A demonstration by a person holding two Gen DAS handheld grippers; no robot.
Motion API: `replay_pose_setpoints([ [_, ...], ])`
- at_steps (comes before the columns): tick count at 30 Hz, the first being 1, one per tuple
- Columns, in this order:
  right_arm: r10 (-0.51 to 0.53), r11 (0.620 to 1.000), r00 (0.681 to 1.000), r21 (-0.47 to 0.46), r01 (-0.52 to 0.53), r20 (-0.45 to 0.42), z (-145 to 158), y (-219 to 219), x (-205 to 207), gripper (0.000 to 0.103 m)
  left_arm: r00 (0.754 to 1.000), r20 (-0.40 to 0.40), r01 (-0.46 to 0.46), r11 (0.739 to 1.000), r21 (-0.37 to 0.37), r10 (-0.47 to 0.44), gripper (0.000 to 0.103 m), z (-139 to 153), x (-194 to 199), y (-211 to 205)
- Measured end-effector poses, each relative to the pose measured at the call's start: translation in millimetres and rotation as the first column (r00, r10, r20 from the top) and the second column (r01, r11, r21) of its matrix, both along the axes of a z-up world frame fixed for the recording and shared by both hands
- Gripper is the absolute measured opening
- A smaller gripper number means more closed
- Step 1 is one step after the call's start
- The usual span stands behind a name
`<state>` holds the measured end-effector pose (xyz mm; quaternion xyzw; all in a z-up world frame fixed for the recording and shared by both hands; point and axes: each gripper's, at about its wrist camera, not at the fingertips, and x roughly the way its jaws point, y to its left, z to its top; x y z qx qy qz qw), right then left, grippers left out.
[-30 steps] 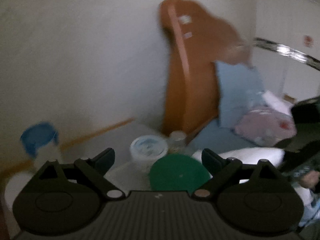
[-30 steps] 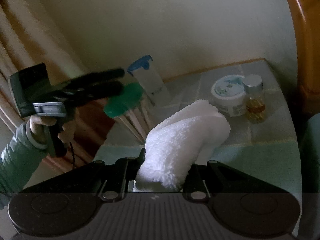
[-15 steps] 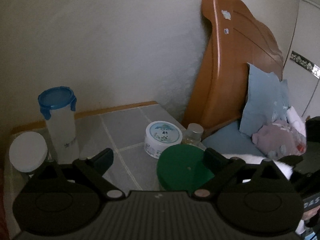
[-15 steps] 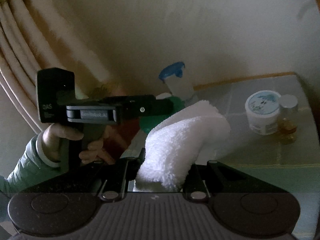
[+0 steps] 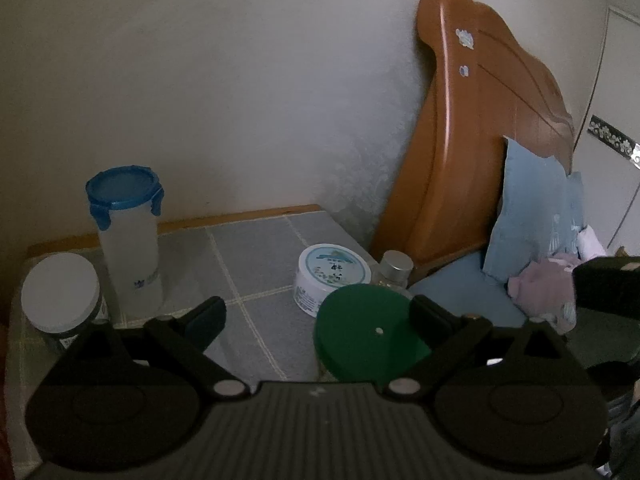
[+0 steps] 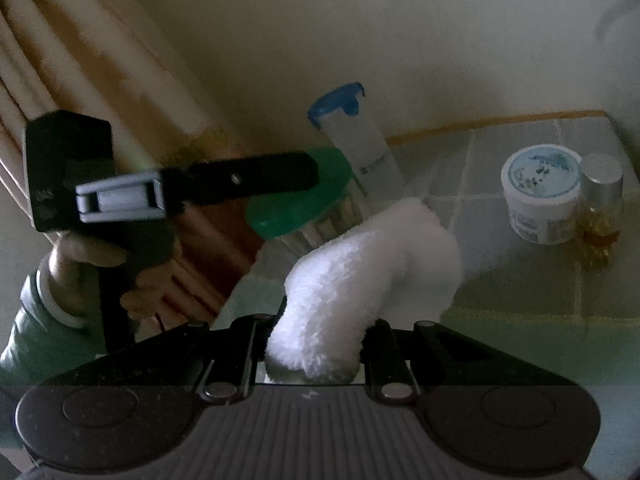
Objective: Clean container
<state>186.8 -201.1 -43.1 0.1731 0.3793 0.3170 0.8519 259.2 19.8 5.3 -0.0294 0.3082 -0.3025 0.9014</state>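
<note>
**Visitor:** What have you got in each hand?

**Me:** My right gripper (image 6: 316, 332) is closed tight on a folded white towel (image 6: 368, 276), which bulges up and forward from between the fingers. My left gripper (image 5: 316, 316) has its fingers spread wide. The green-lidded container (image 5: 370, 332) sits against the right finger, while the left finger (image 5: 208, 316) stands clear of it with bare tile showing in the gap. I cannot tell whether anything is actually gripping the container.

**Visitor:** Where is that container, then?

**Me:** Near the front edge of the tiled table (image 5: 256, 240). From my right wrist camera I see its green lid (image 6: 296, 200) just under the black finger of the left gripper (image 6: 240, 180), with ribbed clear walls below the lid. The towel is just right of it; whether they touch I cannot say.

**Visitor:** And the rest of the table?

**Me:** A tall bottle with a blue clip lid (image 5: 128, 240) stands at the far left, and a white-lidded jar (image 5: 60, 296) sits nearer on its left. Right of the container, further back, there is a round white cream tub (image 5: 332, 276), with a small silver-capped bottle (image 5: 394, 268) touching its right side. Beyond them a wooden headboard (image 5: 468, 160) rises against the wall, with a blue pillow (image 5: 532, 216) leaning on it.
</note>
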Motion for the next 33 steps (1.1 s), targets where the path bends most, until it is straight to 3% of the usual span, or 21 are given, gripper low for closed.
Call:
replay_pose_setpoints([
  [17,-0.082,0.996,0.982,-0.034,0.078,-0.172,-59.7,-2.9,10.4,0.020,1.000,0.003,-0.016,1.000,0.007,0.016,0.100,0.4,-4.3,-0.8],
  [21,-0.118,0.993,0.982,-0.031,0.115,-0.150,-51.7,-9.5,-0.9,0.020,1.000,0.010,-0.023,1.000,0.011,0.023,0.100,0.3,-6.4,-1.1],
  [27,-0.162,0.987,0.985,-0.026,0.160,-0.060,-16.9,-28.2,-22.9,0.020,1.000,0.020,-0.018,1.000,0.021,0.018,0.100,0.9,-8.9,-2.5],
  [33,-0.116,0.992,0.992,-0.044,0.118,0.046,20.3,-28.2,-28.9,0.020,1.000,0.018,-0.020,1.000,0.015,0.020,0.100,0.4,-8.1,-1.0],
])
